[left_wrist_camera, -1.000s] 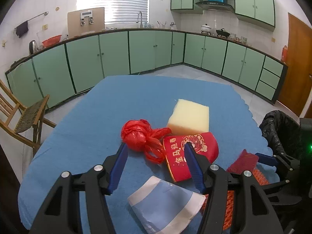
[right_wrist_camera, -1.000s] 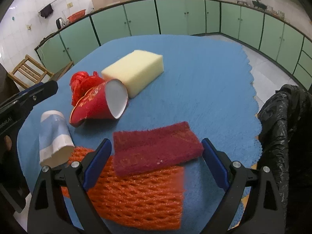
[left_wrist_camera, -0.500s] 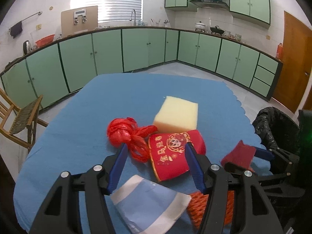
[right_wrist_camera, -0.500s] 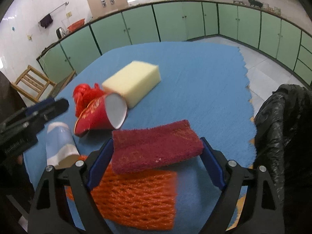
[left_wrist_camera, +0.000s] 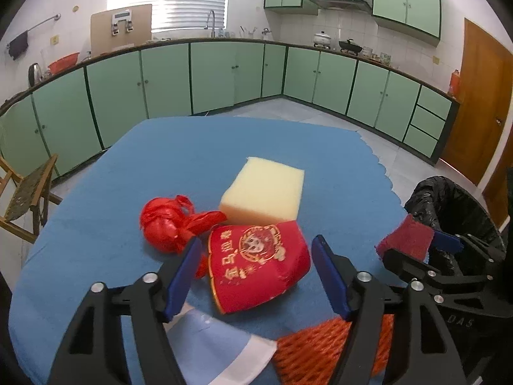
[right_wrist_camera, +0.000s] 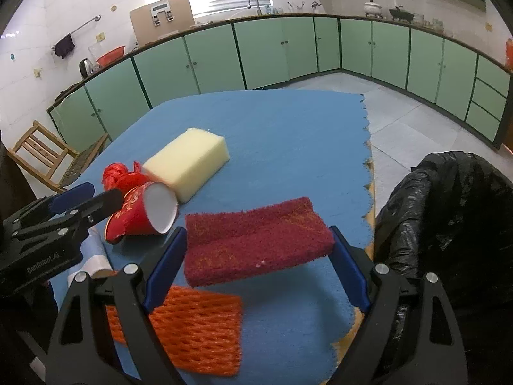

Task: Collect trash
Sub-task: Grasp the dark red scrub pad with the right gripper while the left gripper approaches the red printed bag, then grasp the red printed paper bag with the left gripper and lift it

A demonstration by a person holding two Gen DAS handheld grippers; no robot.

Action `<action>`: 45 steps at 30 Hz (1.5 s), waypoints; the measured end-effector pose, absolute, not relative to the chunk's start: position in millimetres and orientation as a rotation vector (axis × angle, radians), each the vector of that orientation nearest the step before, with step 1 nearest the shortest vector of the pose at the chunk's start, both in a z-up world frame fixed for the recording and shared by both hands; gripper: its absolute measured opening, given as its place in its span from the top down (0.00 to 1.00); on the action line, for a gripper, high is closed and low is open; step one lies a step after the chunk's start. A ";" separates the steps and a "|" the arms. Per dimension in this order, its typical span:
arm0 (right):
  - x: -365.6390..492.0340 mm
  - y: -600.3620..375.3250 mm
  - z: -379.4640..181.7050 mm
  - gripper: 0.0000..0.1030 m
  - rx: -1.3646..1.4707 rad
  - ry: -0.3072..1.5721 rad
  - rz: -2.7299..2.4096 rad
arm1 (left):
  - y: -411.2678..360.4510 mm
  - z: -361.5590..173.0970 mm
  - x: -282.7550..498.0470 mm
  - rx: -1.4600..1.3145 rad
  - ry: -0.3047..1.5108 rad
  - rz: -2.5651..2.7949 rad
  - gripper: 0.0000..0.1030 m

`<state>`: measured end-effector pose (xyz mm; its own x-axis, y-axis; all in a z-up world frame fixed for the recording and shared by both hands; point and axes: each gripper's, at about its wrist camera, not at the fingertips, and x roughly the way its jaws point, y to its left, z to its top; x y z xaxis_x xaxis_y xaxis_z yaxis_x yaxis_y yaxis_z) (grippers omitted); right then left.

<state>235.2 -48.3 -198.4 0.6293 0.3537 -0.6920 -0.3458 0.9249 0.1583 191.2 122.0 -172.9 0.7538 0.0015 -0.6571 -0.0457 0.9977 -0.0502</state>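
Observation:
My right gripper (right_wrist_camera: 256,263) is shut on a dark red scouring pad (right_wrist_camera: 256,237) and holds it above the blue table; the pad also shows in the left wrist view (left_wrist_camera: 404,240). My left gripper (left_wrist_camera: 256,272) is open, its jaws either side of a crushed red paper cup (left_wrist_camera: 256,266) lying on its side. A red plastic bag knot (left_wrist_camera: 166,224), a yellow sponge (left_wrist_camera: 263,192), an orange foam net (right_wrist_camera: 192,330) and a blue-white paper cup (left_wrist_camera: 211,353) lie nearby.
A bin lined with a black bag (right_wrist_camera: 449,224) stands off the table's right edge. The blue cloth-covered table (right_wrist_camera: 288,128) extends ahead. A wooden chair (right_wrist_camera: 41,157) stands at the left. Green cabinets line the walls.
The right gripper has lifted the scouring pad up off the orange net. The left gripper has moved right, from the bag knot to around the red cup.

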 end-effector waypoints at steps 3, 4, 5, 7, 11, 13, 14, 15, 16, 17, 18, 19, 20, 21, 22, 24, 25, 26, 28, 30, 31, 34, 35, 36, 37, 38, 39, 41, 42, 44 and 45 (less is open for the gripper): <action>237.1 -49.9 -199.5 0.19 0.016 0.796 0.401 | 121.0 -175.8 196.0 -0.071 0.728 0.031 0.28; 237.5 -49.8 -200.0 0.19 0.016 0.797 0.400 | 121.5 -177.1 197.4 -0.075 0.735 0.034 0.28; 238.0 -49.8 -200.7 0.19 0.017 0.798 0.400 | 121.8 -178.3 199.1 -0.078 0.741 0.036 0.28; 238.4 -49.9 -202.2 0.19 0.020 0.802 0.403 | 123.5 -181.3 203.1 -0.087 0.754 0.039 0.28; 238.6 -48.9 -203.8 0.19 0.019 0.804 0.404 | 127.7 -186.9 210.1 -0.114 0.779 0.044 0.26; 238.6 -49.0 -203.8 0.19 0.021 0.803 0.404 | 127.3 -187.8 211.9 -0.117 0.780 0.043 0.24; 238.8 -48.9 -204.0 0.19 0.022 0.802 0.403 | 126.6 -188.7 212.8 -0.115 0.783 0.041 0.23; 239.1 -49.0 -204.1 0.19 0.023 0.802 0.402 | 125.9 -190.2 214.0 -0.114 0.789 0.035 0.23; 239.5 -49.1 -204.3 0.19 0.023 0.802 0.402 | 125.4 -190.9 214.6 -0.118 0.792 0.032 0.22; 239.6 -49.0 -204.4 0.19 0.023 0.801 0.401 | 124.4 -191.5 215.4 -0.124 0.795 0.028 0.22; 239.8 -49.3 -204.6 0.19 0.023 0.801 0.400 | 124.2 -192.0 216.0 -0.126 0.797 0.026 0.22; 239.9 -49.6 -204.5 0.19 0.023 0.801 0.398 | 123.2 -194.2 217.5 -0.126 0.810 0.026 0.22; 240.3 -49.6 -204.8 0.19 0.024 0.801 0.397 | 123.0 -196.6 218.4 -0.130 0.823 0.023 0.22; 240.6 -50.4 -205.0 0.19 0.026 0.802 0.396 | 123.6 -199.5 219.2 -0.141 0.834 0.021 0.22; 240.8 -50.7 -205.2 0.19 0.026 0.802 0.395 | 123.8 -201.3 219.6 -0.147 0.839 0.021 0.22; 240.8 -51.3 -205.2 0.19 0.024 0.801 0.393 | 124.2 -202.8 219.6 -0.150 0.838 0.030 0.22; 240.9 -51.3 -205.5 0.19 0.023 0.802 0.393 | 124.0 -202.5 219.3 -0.155 0.835 0.026 0.23; 240.8 -51.6 -205.6 0.19 0.024 0.803 0.392 | 124.1 -202.0 219.4 -0.160 0.834 0.023 0.24; 240.1 -52.1 -205.6 0.19 0.026 0.804 0.391 | 123.8 -201.1 219.0 -0.168 0.829 0.013 0.34; 240.1 -52.3 -205.6 0.19 0.026 0.804 0.391 | 121.6 -200.5 218.7 -0.163 0.825 -0.010 0.40; 240.1 -52.4 -205.5 0.19 0.026 0.803 0.392 | 120.2 -199.7 218.8 -0.158 0.823 -0.017 0.45; 240.4 -52.9 -205.3 0.19 0.026 0.801 0.392 | 115.2 -196.9 217.5 -0.136 0.814 -0.026 0.49; 240.4 -53.2 -205.1 0.19 0.026 0.800 0.392 | 115.2 -196.7 217.5 -0.138 0.816 -0.027 0.49; 240.4 -53.5 -204.7 0.19 0.027 0.800 0.392 | 115.7 -196.7 217.4 -0.142 0.818 -0.027 0.45; 240.9 -54.1 -204.2 0.19 0.027 0.801 0.392 | 117.2 -196.8 217.3 -0.143 0.821 -0.018 0.36; 240.9 -54.6 -204.3 0.19 0.027 0.801 0.391 | 118.8 -197.3 216.9 -0.144 0.824 -0.007 0.33; 240.8 -55.2 -204.5 0.19 0.027 0.801 0.390 | 120.0 -198.1 216.9 -0.147 0.826 -0.001 0.31; 240.8 -55.8 -204.3 0.19 0.029 0.802 0.389 | 124.1 -201.1 216.9 -0.155 0.834 0.004 0.25; 241.2 -56.2 -204.5 0.19 0.029 0.803 0.388 | 124.7 -201.4 216.6 -0.146 0.831 0.013 0.25; 241.2 -55.7 -204.0 0.19 0.029 0.803 0.387 | 125.9 -204.8 219.0 -0.133 0.845 0.029 0.25; 241.4 -55.7 -204.1 0.19 0.029 0.805 0.389 | 127.0 -205.5 219.8 -0.130 0.848 0.040 0.24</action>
